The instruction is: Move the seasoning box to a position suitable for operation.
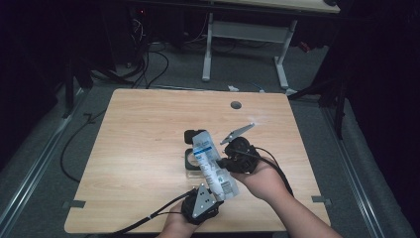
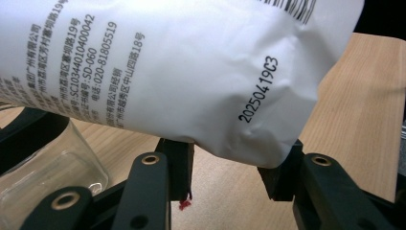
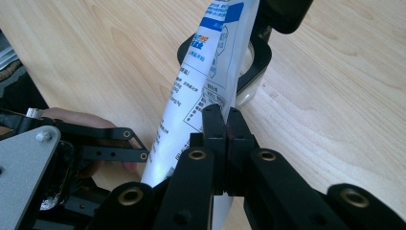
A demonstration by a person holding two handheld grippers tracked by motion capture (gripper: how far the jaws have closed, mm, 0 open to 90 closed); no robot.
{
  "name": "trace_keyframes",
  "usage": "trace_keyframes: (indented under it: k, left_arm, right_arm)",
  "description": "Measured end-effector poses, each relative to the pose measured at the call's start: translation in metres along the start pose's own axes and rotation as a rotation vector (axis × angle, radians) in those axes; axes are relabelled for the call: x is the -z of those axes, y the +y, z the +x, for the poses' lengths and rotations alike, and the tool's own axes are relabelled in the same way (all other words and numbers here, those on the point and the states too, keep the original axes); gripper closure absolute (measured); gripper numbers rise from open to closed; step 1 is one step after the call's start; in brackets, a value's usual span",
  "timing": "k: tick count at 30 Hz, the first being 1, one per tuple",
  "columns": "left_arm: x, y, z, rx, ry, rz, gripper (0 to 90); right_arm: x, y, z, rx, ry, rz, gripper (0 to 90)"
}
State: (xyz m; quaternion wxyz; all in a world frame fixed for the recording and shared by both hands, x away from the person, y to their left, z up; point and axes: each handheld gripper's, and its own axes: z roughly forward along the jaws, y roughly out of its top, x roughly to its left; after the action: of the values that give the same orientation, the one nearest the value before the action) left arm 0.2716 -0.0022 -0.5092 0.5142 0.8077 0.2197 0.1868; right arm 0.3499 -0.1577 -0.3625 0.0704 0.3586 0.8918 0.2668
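1. Near the front middle of the wooden table [image 1: 148,148], a white printed pouch [image 1: 212,163] is being held above the tabletop, slanting from the near edge up and away.
2. The pouch's lower end is being gripped by the left gripper [image 1: 218,196]; in the left gripper view its jaws are being pressed against either side of the bag's crumpled bottom [image 2: 268,143].
3. The pouch's side edge is being pinched by the right gripper [image 3: 226,125], its jaws being shown clenched flat together on the film in the right gripper view.
4. A clear glass jar [image 1: 192,159] with a black hinged lid [image 1: 190,135] is being observed standing open on the table, just beneath the pouch's upper end.
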Motion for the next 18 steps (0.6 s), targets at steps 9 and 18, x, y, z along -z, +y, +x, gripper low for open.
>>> trace_keyframes:
  k: [9,18]
  left_arm:
    - [-0.005,0.003,0.007,0.015,0.005,0.0,61.2]
    - [-0.006,0.008,0.008,0.031,0.002,-0.018,61.6]
  right_arm:
    - [-0.008,0.011,-0.002,0.018,-0.034,0.023,90.0]
    - [-0.01,0.019,0.0,0.042,-0.06,0.04,90.0]
